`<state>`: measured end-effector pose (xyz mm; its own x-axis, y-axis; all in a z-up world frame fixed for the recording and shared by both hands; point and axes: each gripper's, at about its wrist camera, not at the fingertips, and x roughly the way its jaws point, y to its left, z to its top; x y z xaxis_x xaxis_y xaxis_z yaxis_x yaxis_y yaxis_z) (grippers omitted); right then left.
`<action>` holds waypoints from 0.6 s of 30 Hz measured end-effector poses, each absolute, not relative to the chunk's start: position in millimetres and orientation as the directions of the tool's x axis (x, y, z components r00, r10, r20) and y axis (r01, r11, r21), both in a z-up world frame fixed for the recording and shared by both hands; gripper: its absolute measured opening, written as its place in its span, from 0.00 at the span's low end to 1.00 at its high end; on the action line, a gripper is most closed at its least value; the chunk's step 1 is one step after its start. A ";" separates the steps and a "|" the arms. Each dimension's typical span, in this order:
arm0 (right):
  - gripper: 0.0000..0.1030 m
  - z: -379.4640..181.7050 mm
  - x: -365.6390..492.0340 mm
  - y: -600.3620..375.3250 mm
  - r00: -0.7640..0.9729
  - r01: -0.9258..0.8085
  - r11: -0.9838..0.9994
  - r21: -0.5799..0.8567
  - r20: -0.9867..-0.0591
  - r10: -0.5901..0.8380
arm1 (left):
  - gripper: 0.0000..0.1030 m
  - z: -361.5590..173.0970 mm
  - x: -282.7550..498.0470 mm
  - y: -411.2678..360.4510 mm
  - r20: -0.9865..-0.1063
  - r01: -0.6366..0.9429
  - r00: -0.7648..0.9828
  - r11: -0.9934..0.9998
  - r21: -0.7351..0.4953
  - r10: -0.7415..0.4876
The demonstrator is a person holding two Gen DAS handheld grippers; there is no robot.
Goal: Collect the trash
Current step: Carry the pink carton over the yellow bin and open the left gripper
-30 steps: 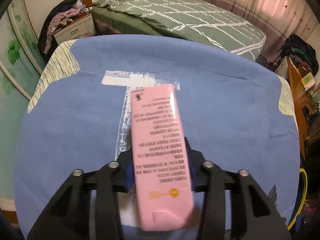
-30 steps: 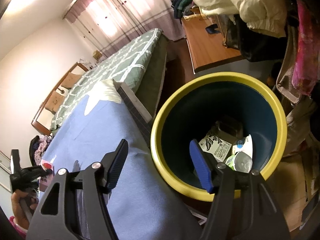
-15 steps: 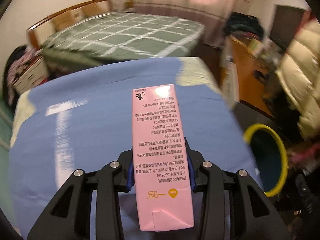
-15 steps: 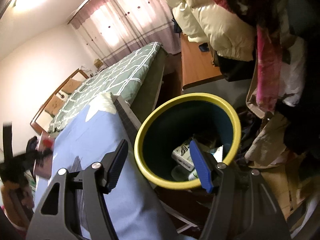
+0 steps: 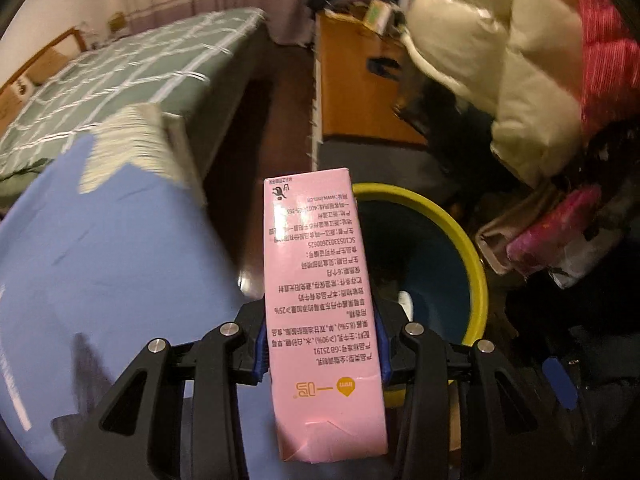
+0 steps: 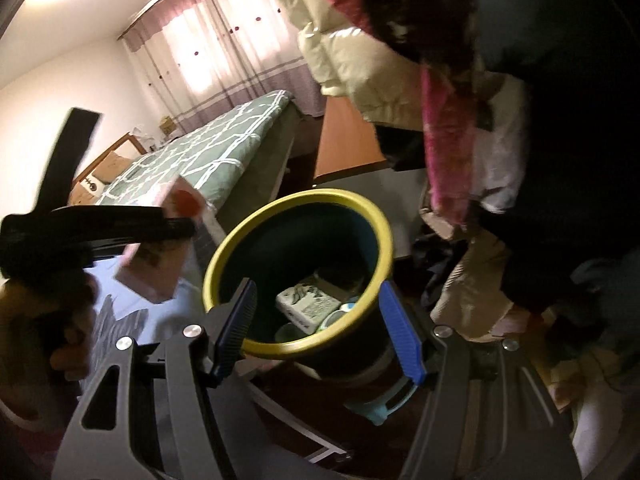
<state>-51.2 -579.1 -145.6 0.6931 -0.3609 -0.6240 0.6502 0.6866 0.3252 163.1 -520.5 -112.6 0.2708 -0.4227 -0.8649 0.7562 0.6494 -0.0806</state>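
1. Tongs first: the left tongs [image 5: 320,354] are clamped on a pink drink carton [image 5: 320,304], their blue pads pressing its two long sides near its lower half, so the carton sticks out well ahead of them.
2. Right tongs [image 6: 320,326] stand wide with nothing between their blue pads; they hover just above the near rim of the bin, pointing down into it.
3. Carton's place: in the left wrist view its far end overlaps the near-left rim of the yellow-rimmed bin [image 5: 474,256], though how far above the rim it hangs I cannot tell. From the right wrist view it shows as a pink blur left of the bin, above the blue tabletop [image 5: 100,272].
4. Bin: dark blue inside, standing on the floor between the tabletop and a heap of clothes [image 5: 552,236]. A white printed box [image 6: 306,306] and other scraps already lie at its bottom.
5. Step in hand, as I judge it: carrying the carton across to the bin, not yet over the middle of the opening.
6. Next move calls for bringing the carton fully above the opening, then parting the left tongs. Released too soon, it could strike the rim and fall to the floor.
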 end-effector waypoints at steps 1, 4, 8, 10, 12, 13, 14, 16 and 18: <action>0.59 -145.7 -53.5 -581.5 0.690 0.655 0.683 0.324 -0.624 -0.366 | 0.38 -117.3 161.9 -529.2 -0.871 0.764 0.261 0.641 -0.077 -0.416; 0.59 -146.9 -57.3 -586.4 0.683 0.666 0.674 0.320 -0.625 -0.377 | 0.38 -129.0 161.8 -544.7 -0.883 0.770 0.245 0.633 -0.074 -0.401; 0.59 -145.0 -61.8 -587.0 0.674 0.676 0.669 0.308 -0.625 -0.394 | 0.39 -143.3 162.0 -552.3 -0.894 0.771 0.229 0.632 -0.075 -0.385; 0.59 -143.9 -61.8 -584.5 0.671 0.676 0.672 0.301 -0.627 -0.395 | 0.56 -148.0 161.9 -551.2 -0.899 0.770 0.234 0.635 -0.061 -0.370; 0.59 -142.1 -60.5 -581.3 0.673 0.673 0.678 0.297 -0.627 -0.394 | 0.82 -143.7 161.6 -538.9 -0.889 0.757 0.267 0.652 -0.045 -0.371; 0.59 -141.0 -60.3 -579.3 0.673 0.671 0.681 0.293 -0.625 -0.395 | 0.83 -139.1 160.1 -531.9 -0.881 0.753 0.285 0.657 -0.037 -0.377; 0.59 -139.9 -59.5 -576.2 0.674 0.667 0.687 0.287 -0.626 -0.393 | 0.83 -131.4 157.7 -521.2 -0.870 0.753 0.304 0.657 -0.030 -0.388; 0.59 -138.6 -57.9 -572.3 0.678 0.658 0.698 0.283 -0.626 -0.385 | 0.89 -114.9 153.7 -497.6 -0.846 0.749 0.340 0.662 -0.020 -0.410; 0.59 -136.1 -54.6 -565.3 0.685 0.645 0.713 0.275 -0.622 -0.379 | 0.91 -93.1 147.4 -461.5 -0.805 0.733 0.399 0.681 -0.008 -0.440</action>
<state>-54.6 -565.3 -136.1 0.6850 -0.3790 -0.6221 0.6446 0.7133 0.2752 147.4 -461.5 -93.0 0.3993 -0.4397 -0.8045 0.7327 0.6805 -0.0083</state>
